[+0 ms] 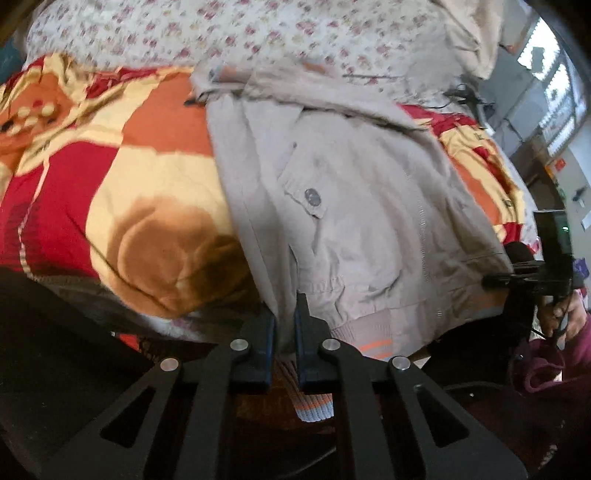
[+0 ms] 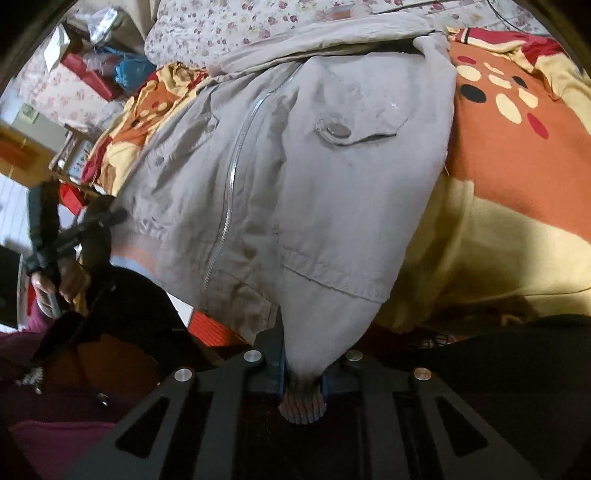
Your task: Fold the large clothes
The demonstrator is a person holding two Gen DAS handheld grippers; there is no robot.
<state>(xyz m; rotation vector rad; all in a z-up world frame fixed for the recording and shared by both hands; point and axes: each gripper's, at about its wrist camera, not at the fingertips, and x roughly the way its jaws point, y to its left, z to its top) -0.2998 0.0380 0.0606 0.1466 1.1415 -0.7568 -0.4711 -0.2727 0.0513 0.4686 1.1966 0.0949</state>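
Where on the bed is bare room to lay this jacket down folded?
Free: the patterned quilt left of the beige jacket, up to the floral sheet. Crowded: the far end, where bunched beige fabric lies.

A lived-in bedroom of a home is shown. A bed is covered by a bright quilt (image 1: pixel 122 173) printed in red, orange and cream, and beyond the quilt a floral sheet (image 1: pixel 207 33) with small reddish flowers is spread. In the right wrist view, beside the quilt's far left edge, red boxes and a blue bag (image 2: pixel 135 70) are piled against the wall. In the left wrist view, a bright window (image 1: pixel 557 107) is seen past the quilt's right edge.
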